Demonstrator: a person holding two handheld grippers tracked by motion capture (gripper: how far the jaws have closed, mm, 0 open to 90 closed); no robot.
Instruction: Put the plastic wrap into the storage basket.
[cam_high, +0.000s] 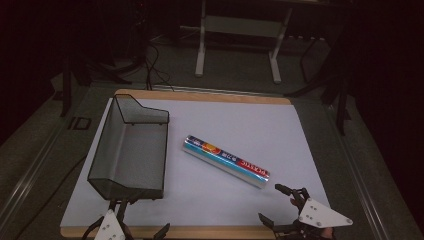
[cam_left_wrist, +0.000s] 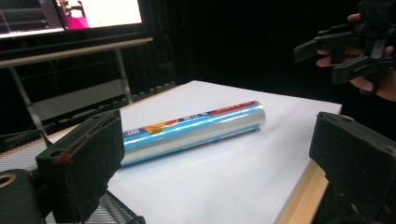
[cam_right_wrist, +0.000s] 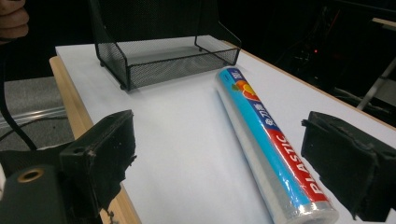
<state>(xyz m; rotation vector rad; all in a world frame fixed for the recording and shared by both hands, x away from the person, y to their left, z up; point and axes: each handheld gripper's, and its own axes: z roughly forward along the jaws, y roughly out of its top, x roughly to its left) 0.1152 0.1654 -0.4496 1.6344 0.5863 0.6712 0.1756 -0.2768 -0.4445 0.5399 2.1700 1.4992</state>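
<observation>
A roll of plastic wrap (cam_high: 226, 160) with a blue and red label lies diagonally on the white sheet (cam_high: 240, 120), right of a black mesh basket (cam_high: 131, 150). My left gripper (cam_high: 142, 218) is open at the table's front edge, just in front of the basket. My right gripper (cam_high: 274, 204) is open too, near the roll's front end without touching it. In the left gripper view the roll (cam_left_wrist: 187, 130) lies beyond the open gripper (cam_left_wrist: 217, 142). In the right gripper view the roll (cam_right_wrist: 266, 140) runs between the jaws of the open gripper (cam_right_wrist: 224, 151) toward the basket (cam_right_wrist: 163, 56).
The wooden table edge (cam_high: 210, 232) frames the sheet. A metal stand (cam_high: 240, 30) and cables lie on the floor behind the table. The left gripper view shows the other gripper (cam_left_wrist: 348, 51) held by a hand at top right.
</observation>
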